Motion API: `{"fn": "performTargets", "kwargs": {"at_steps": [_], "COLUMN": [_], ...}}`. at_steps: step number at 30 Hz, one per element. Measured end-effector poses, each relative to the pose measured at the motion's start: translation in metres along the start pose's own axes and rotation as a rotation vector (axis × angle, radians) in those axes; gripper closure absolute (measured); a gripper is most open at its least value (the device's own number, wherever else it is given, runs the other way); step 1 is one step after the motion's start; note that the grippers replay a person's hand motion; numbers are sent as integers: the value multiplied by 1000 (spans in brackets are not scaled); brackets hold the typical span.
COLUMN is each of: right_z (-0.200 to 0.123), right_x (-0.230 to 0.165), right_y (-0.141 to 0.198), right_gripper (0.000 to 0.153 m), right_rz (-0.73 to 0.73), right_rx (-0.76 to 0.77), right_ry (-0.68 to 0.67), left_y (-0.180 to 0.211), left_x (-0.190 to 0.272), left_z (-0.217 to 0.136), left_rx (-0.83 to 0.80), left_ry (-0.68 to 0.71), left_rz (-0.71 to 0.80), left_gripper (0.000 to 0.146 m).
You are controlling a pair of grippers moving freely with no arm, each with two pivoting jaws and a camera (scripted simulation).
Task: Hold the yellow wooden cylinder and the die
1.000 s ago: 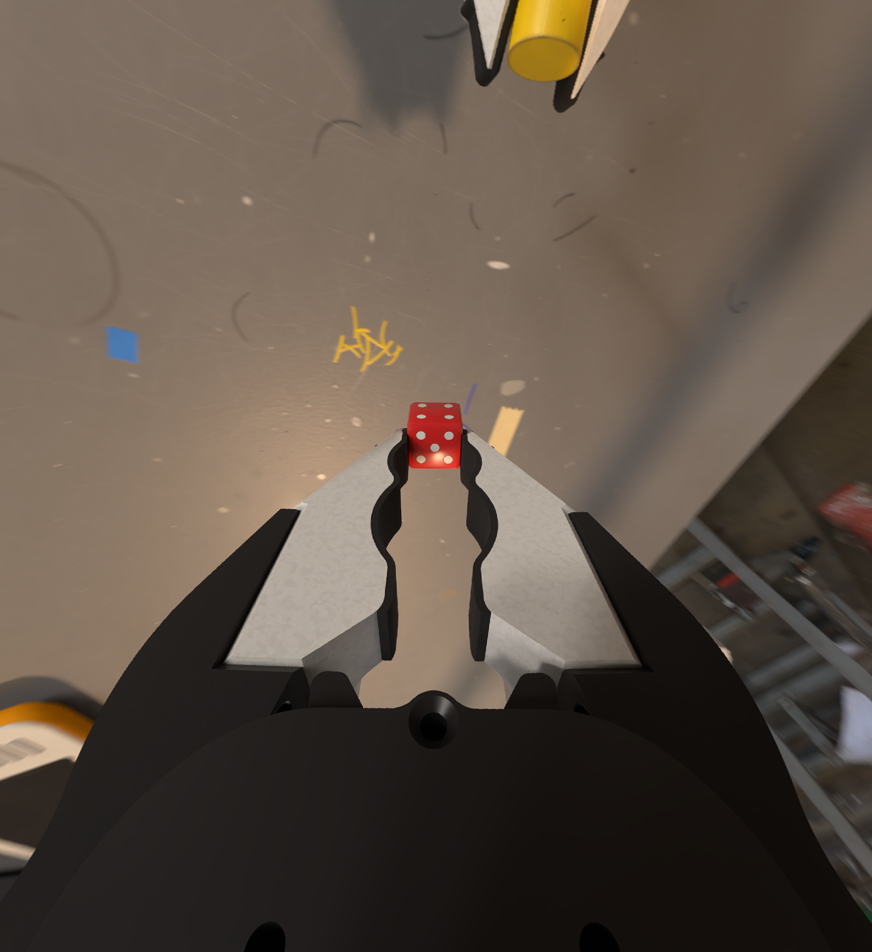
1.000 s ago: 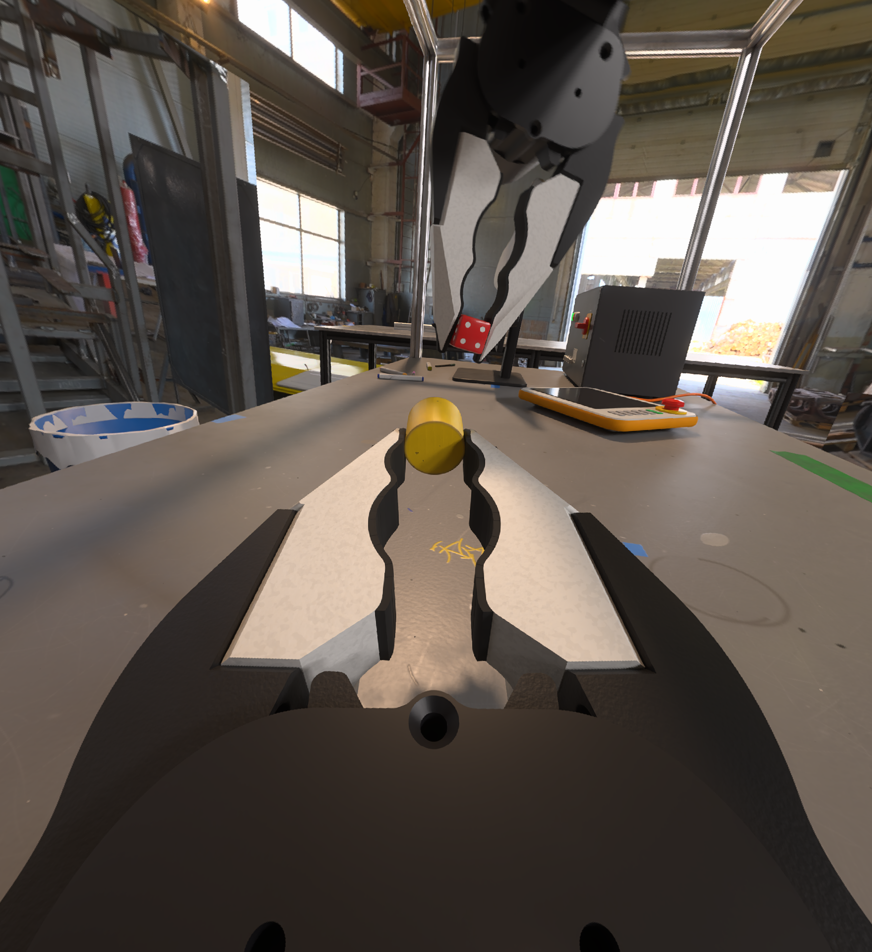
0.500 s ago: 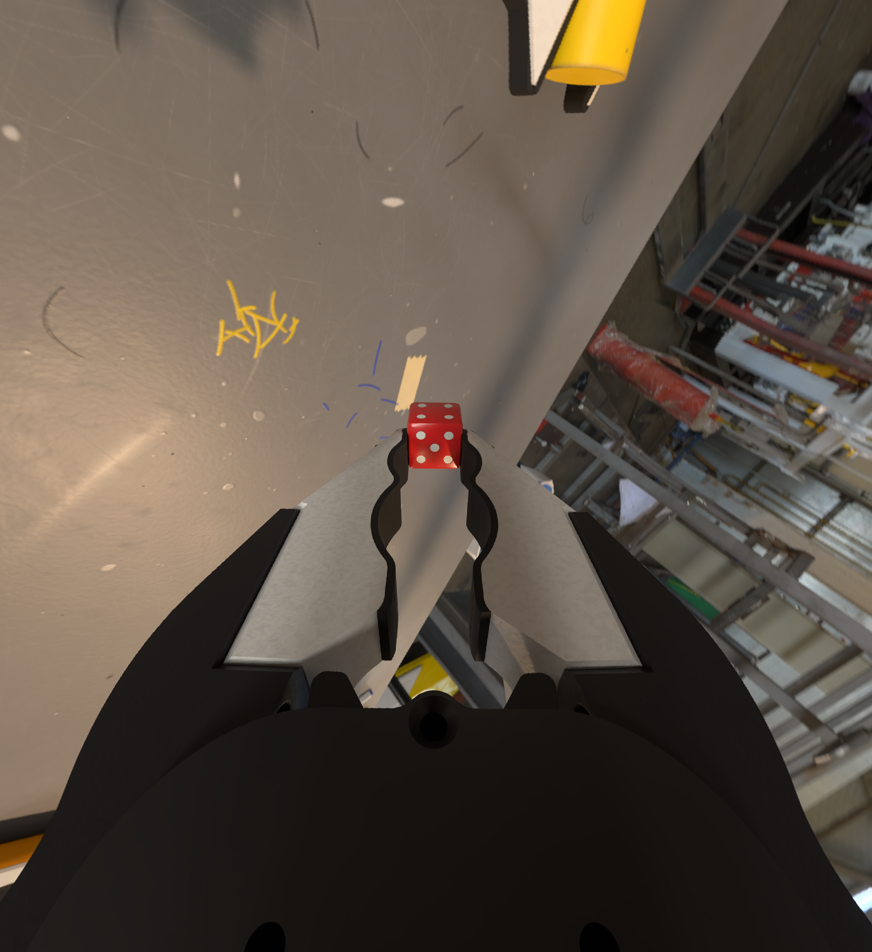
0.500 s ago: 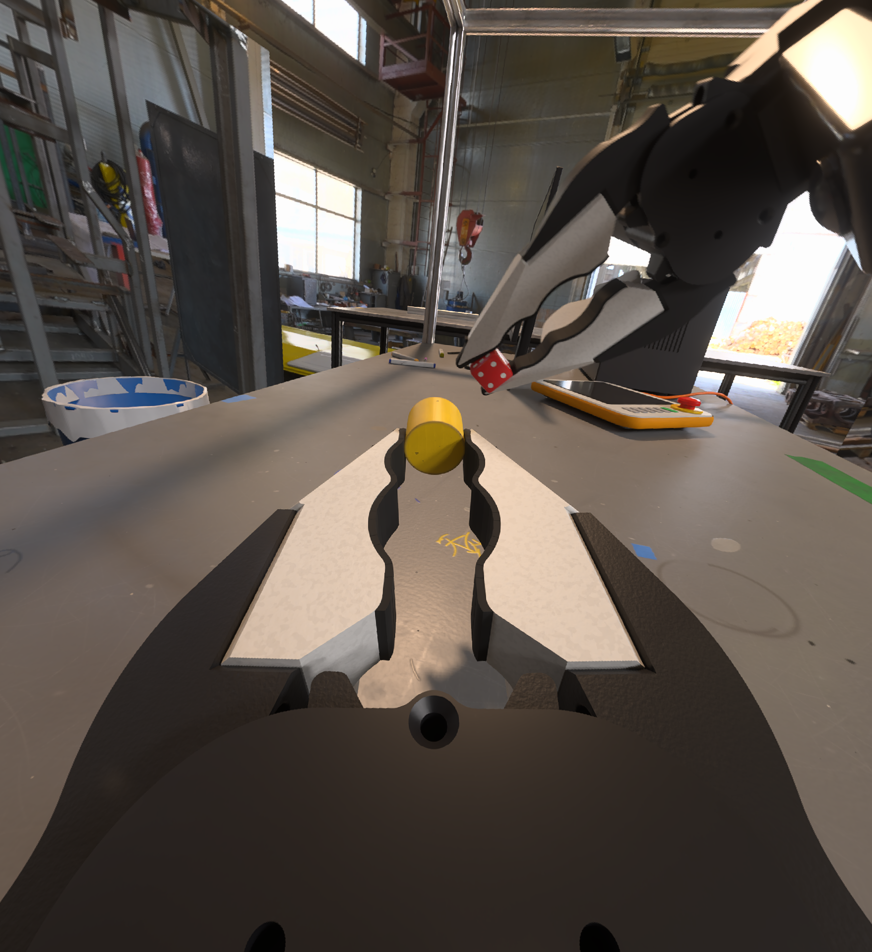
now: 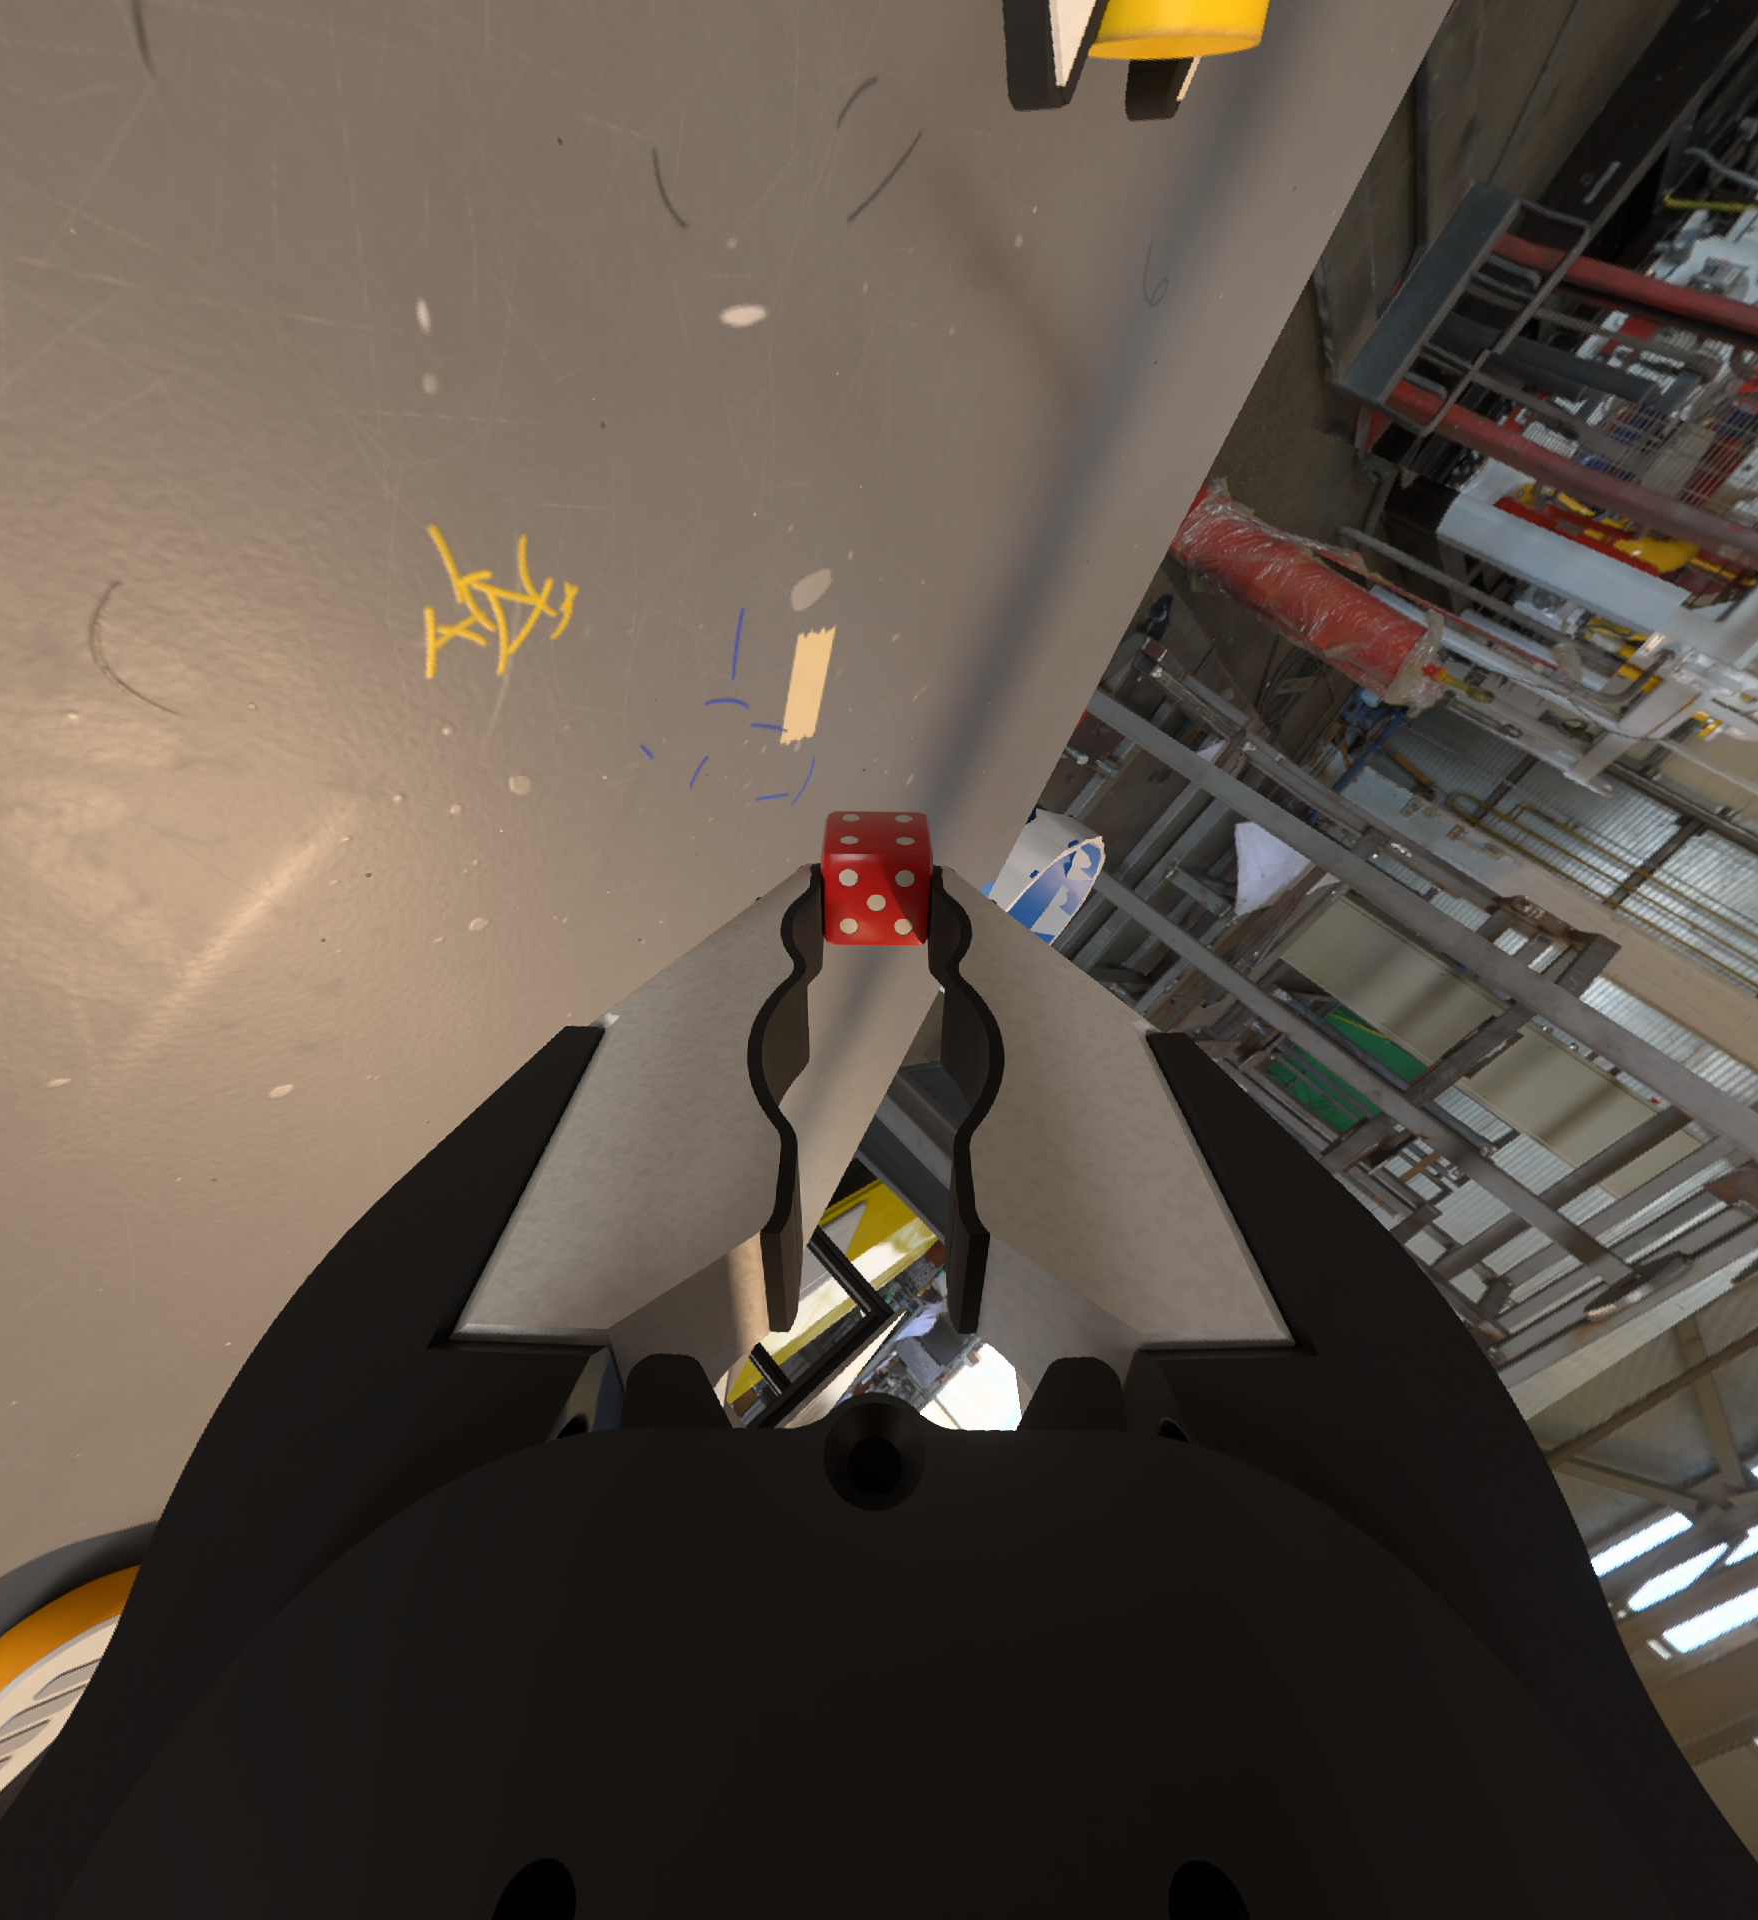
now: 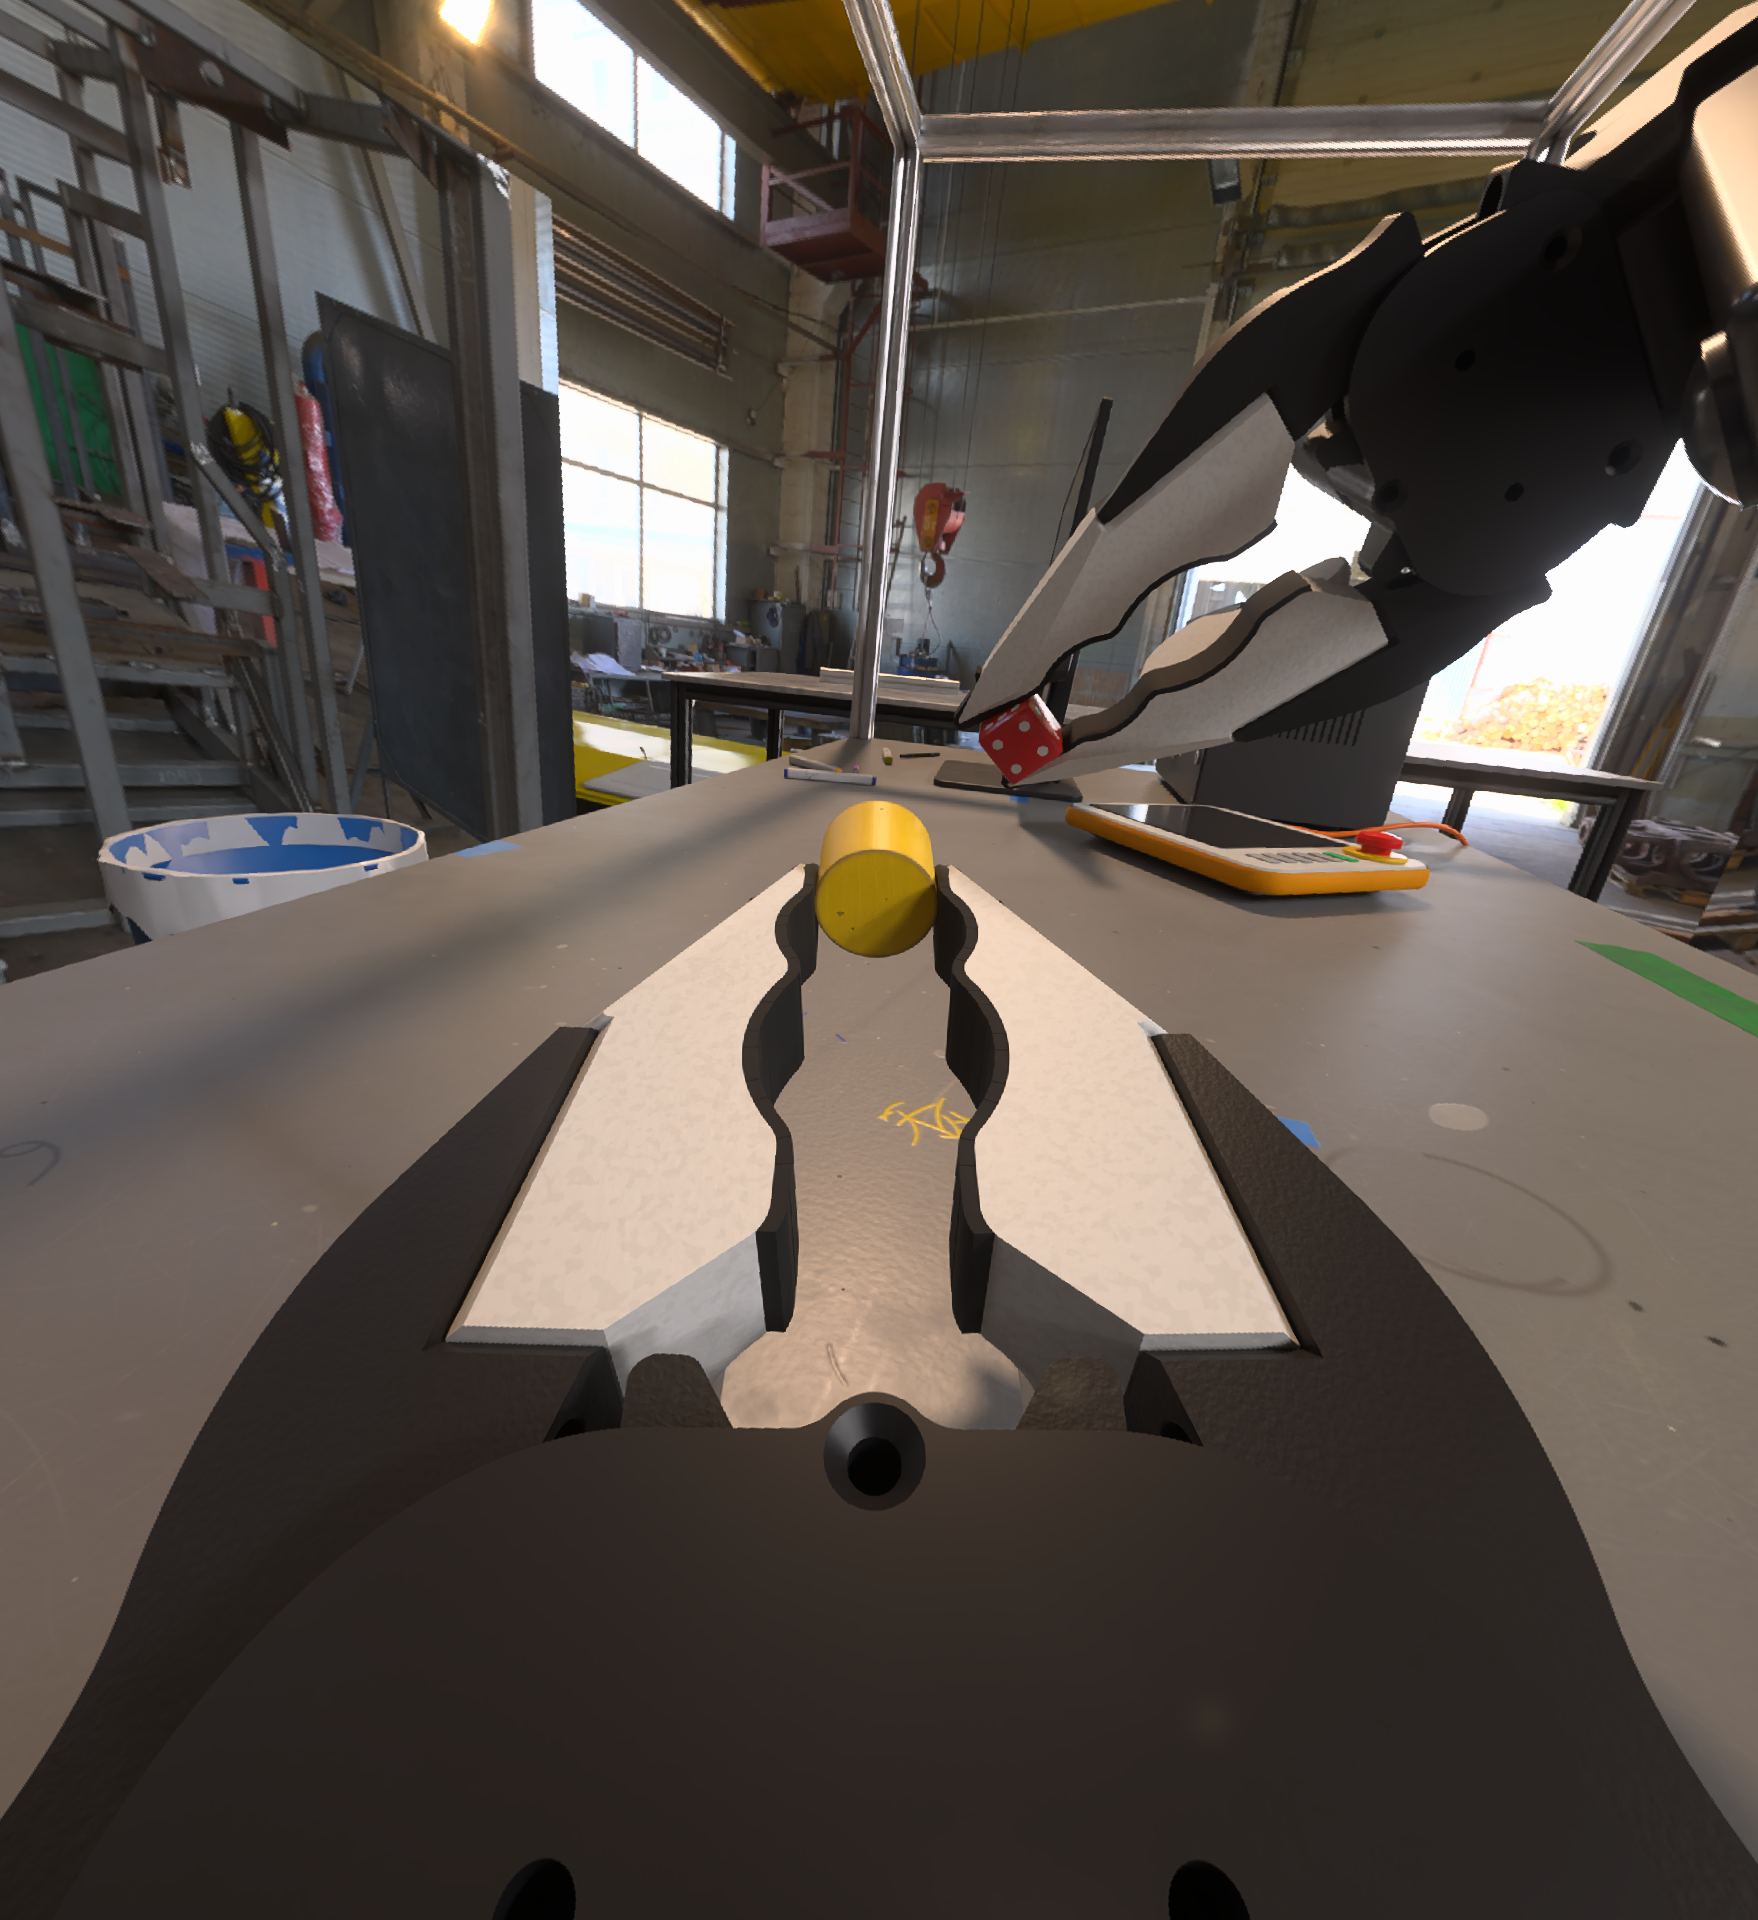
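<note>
My left gripper [image 5: 875, 883] is shut on a red die [image 5: 875, 879] with white pips, held at the fingertips in the air above the grey table [image 5: 231, 416]. My right gripper [image 6: 875, 883] is shut on a yellow wooden cylinder [image 6: 875, 879], held above the table, its round end toward the camera. In the right wrist view the left gripper [image 6: 1026, 740] shows at the upper right, tilted down to the left, with the die [image 6: 1020, 738] at its tips. In the left wrist view the cylinder [image 5: 1176, 26] and the right gripper's fingertips [image 5: 1051, 52] show at the top edge.
An orange-edged handheld pendant [image 6: 1249, 844] lies on the table's far right, with a dark box behind it. A blue and white bucket [image 6: 262, 868] stands beyond the table's left edge. A green tape strip [image 6: 1716, 1003] and a yellow scribble [image 6: 922, 1122] mark the tabletop.
The left gripper has swung from upright to tilted and moved right with the die; the table edge is now under it. The right gripper with the cylinder has barely moved.
</note>
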State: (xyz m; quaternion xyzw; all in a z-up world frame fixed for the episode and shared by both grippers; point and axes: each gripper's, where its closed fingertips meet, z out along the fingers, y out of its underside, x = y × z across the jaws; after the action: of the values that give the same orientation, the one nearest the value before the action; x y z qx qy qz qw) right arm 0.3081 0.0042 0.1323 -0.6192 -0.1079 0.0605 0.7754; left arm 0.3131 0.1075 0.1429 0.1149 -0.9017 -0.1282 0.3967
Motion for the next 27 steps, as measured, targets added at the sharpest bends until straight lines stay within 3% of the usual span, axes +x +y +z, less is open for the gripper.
{"fn": "performTargets", "kwargs": {"at_steps": [27], "right_z": [2], "right_x": [1], "right_y": [3], "right_gripper": [131], "right_rz": [-20], "right_rx": [-27], "right_ry": [12], "left_y": [7], "left_x": [2], "left_z": [-7], "left_rx": [1], "left_ry": [-20], "left_rz": [-61], "left_gripper": [127]}}
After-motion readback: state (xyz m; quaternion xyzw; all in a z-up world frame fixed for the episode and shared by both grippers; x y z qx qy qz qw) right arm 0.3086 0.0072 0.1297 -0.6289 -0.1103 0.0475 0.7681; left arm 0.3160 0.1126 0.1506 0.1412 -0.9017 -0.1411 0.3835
